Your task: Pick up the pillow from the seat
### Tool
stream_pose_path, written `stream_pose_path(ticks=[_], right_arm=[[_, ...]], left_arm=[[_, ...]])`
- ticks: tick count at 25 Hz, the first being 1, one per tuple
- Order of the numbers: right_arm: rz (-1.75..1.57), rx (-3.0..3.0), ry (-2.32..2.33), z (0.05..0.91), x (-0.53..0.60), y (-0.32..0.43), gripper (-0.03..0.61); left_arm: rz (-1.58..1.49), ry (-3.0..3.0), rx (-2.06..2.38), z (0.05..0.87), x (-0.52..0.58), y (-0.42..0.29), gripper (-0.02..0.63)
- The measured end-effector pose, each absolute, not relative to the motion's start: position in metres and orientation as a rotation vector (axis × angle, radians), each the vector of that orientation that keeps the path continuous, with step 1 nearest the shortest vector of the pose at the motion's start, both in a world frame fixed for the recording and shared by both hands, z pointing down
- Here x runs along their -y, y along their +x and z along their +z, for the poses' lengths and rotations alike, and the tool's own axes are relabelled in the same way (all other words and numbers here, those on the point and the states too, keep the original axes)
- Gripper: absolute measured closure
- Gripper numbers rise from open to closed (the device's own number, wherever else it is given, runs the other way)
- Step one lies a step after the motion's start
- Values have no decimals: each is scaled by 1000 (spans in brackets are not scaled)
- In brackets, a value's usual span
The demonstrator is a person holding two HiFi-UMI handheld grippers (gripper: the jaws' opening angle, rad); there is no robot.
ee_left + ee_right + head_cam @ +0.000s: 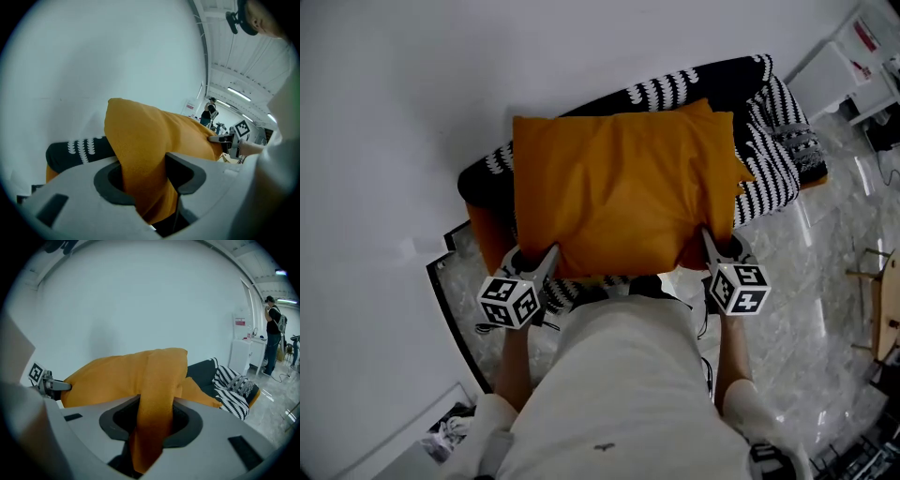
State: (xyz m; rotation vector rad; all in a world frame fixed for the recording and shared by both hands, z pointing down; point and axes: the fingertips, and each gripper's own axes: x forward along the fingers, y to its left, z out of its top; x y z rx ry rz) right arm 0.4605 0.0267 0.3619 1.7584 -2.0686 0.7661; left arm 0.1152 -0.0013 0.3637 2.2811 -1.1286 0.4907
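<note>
Backs onto plain white wall [394, 112] at left. Grips near left corner of pillow [623, 187] with left gripper [547, 261], orange fabric pinched tight between both pads. Holds pillow spread over seat [485, 230], hiding most of it in head view; contact of far edge with seat not determinable. Shows black-and-white throw [773, 155] draped over seat back and right side, sticking out beyond pillow. Grips near right corner with right gripper [712, 248], jaws likewise clenched on a fold of fabric. Stands on glossy marble floor [806, 309]. Includes white cabinet [243, 355] right of seat, with red sign [240, 322] on wall above it, print too small to read. Shows a person [273, 333] standing at far right in right gripper view, well apart from seat. Shows wooden table [886, 309] cut off at right border of head view.
</note>
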Motion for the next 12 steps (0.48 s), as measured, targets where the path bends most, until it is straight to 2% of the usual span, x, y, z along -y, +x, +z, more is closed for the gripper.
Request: stream_pose_path(ticks=[12], right_arm=[[610,2202,1789,311,11,489,445]], left_arm=[[387,2379,1271,313,28,142,407]])
